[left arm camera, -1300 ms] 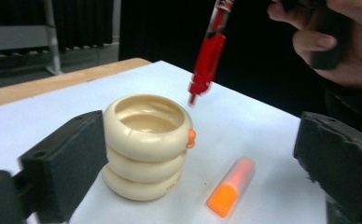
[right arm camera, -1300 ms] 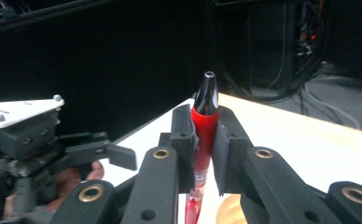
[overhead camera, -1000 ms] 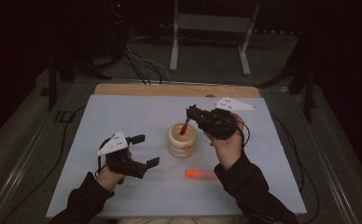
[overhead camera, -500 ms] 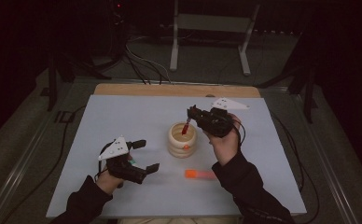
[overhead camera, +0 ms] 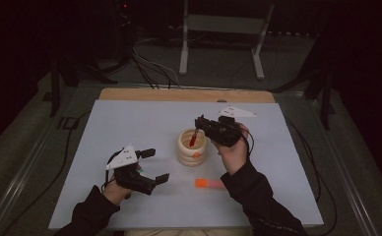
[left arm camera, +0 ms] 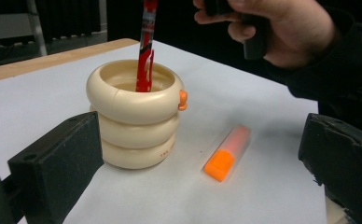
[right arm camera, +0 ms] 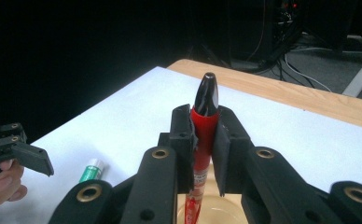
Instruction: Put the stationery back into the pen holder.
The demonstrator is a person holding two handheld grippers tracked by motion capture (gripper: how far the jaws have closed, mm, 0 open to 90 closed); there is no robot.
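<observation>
Clamped together on the red marker with a black cap (right arm camera: 203,122), our right gripper (overhead camera: 199,127) holds it upright, the pads pressing its barrel from both sides while its lower end already dips inside the cream holder made of three stacked rings (overhead camera: 192,147). Compared with a second ago, our right hand (overhead camera: 232,147) has come down a little over the holder, so the marker sits deeper in the opening. We judge the placing almost done: the marker needs only a bit more lowering before the grip can let go.

Our left gripper (overhead camera: 154,165) waits near the front left corner of the grey tabletop (overhead camera: 130,118), its jaws wide apart with nothing between them, and it has hardly shifted. From its view the holder stands straight ahead, the marker rising out of it beside a small orange knob on the top ring.

An orange highlighter with a clear cap (overhead camera: 209,184) lies flat on the tabletop just in front of the holder, toward the front edge and apart from both grippers; we take it as the likely next thing to go in. A green-and-white tube (right arm camera: 91,170) lies on the surface too, seen small in the right gripper view. Nothing blocks the holder's mouth, and the path down for the marker looks free.
</observation>
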